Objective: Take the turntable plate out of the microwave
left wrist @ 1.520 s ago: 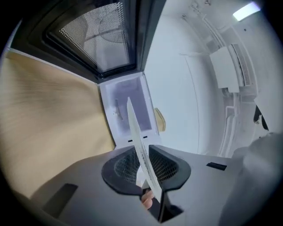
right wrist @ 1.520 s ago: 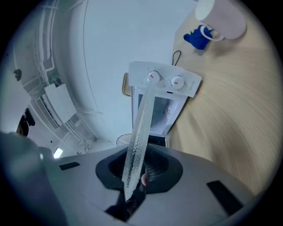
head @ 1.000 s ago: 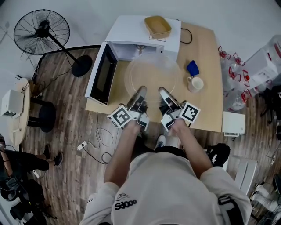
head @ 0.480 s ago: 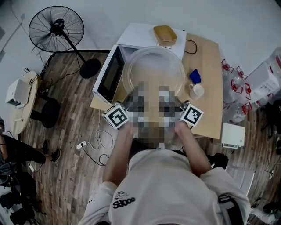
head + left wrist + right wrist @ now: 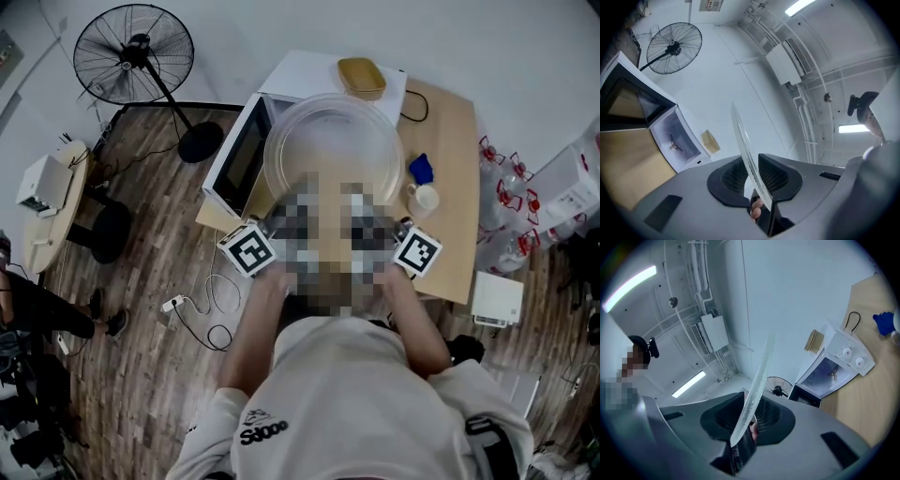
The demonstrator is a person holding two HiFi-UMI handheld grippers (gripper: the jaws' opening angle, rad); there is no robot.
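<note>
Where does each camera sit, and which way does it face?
Head view: on the person's head, looking steeply down at turntable plate and microwave; arms and shirt show.
Left gripper view: on the left gripper, looking along its jaws, clamped on the plate's rim.
Right gripper view: on the right gripper, likewise.
Both gripper views share the plate, microwave and fan.

The turntable plate (image 5: pixel 330 141) is seen as clear, colourless glass. The microwave (image 5: pixel 309 70) is finished in white, with a dark door. The left gripper (image 5: pixel 750 174) and right gripper (image 5: pixel 749 420) are grey, with black meshed pads on the jaws and black-and-white square patterns on their cubes. The table (image 5: pixel 452 216) is pale wood. The floor (image 5: pixel 159 272) is patterned in dark planks. At the right, a blue cloth (image 5: pixel 421 169) and a white mug (image 5: pixel 424 199) are seen.
</note>
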